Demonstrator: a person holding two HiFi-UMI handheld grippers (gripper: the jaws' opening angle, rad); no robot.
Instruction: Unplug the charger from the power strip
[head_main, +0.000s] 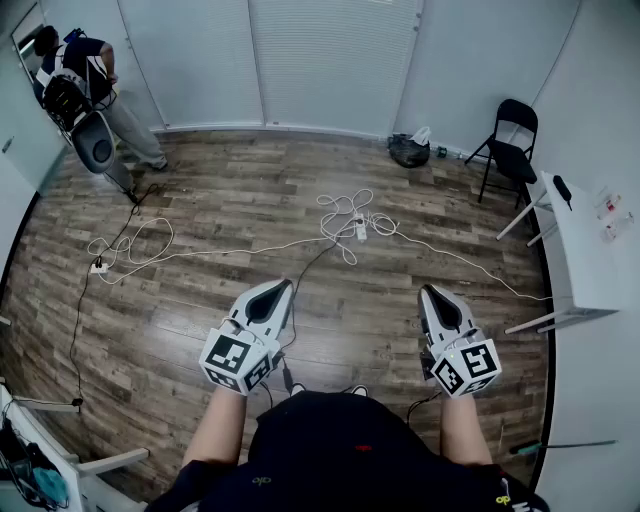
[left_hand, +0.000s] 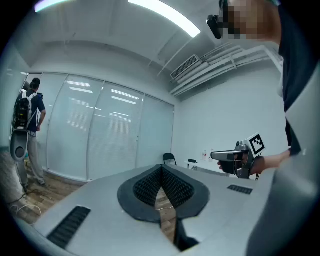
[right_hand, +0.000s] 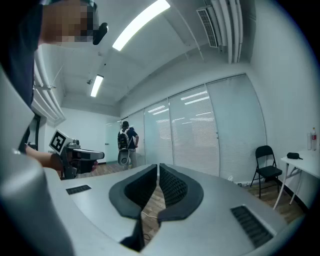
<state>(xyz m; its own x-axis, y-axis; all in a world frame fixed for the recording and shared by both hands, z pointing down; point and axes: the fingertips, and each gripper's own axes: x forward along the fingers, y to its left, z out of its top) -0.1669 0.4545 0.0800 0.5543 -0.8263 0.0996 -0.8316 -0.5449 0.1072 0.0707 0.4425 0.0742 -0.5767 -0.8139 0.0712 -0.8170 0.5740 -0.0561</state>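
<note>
A white power strip (head_main: 360, 229) lies on the wooden floor well ahead of me, in a loose tangle of white cable (head_main: 340, 205). At this distance I cannot make out the charger on it. Both grippers are held level in the air, far short of the strip. My left gripper (head_main: 279, 289) is shut, its dark ribbed pads meeting at the tip (left_hand: 161, 169) with nothing between them. My right gripper (head_main: 431, 292) is likewise shut and empty (right_hand: 158, 166). In the gripper views, only floor and cable show below the jaws.
A black folding chair (head_main: 512, 135) and a dark bag (head_main: 408, 150) stand by the far wall. A white table (head_main: 585, 250) is on the right. A person with a backpack (head_main: 75, 70) stands far left. A white plug block (head_main: 98, 266) lies at left among black and white cables.
</note>
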